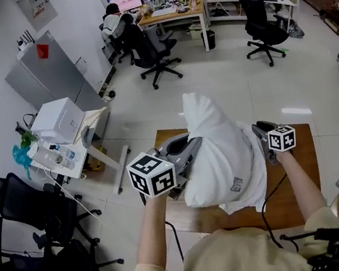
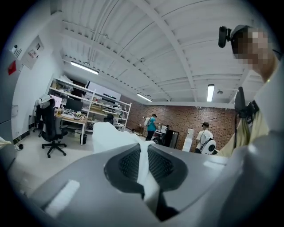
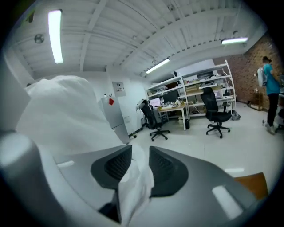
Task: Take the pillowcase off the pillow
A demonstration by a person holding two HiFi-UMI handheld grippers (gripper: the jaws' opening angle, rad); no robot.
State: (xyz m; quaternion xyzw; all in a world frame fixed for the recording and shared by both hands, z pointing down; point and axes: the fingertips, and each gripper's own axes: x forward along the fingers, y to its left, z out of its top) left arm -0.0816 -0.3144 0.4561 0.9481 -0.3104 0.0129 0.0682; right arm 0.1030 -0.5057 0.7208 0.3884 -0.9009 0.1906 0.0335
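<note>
A white pillow in its white pillowcase [image 1: 218, 149] is held up on end above a wooden table [image 1: 303, 174]. My left gripper [image 1: 192, 150] pinches the fabric on the pillow's left side. In the left gripper view the left gripper [image 2: 144, 156] is shut on a thin fold of the pillowcase [image 2: 143, 170]. My right gripper [image 1: 260, 134] grips the pillow's right side. In the right gripper view the right gripper [image 3: 139, 163] is closed on a bunched wad of the pillowcase [image 3: 132, 184], and the pillow's bulk [image 3: 62, 111] rises at the left. A loose hem hangs at the bottom [image 1: 247, 201].
Black office chairs [image 1: 42, 215] stand close at the left, beside a white box [image 1: 59, 120] on a small table. Desks and more chairs [image 1: 156, 51] are across the floor. People [image 2: 151, 126] stand far off by the brick wall.
</note>
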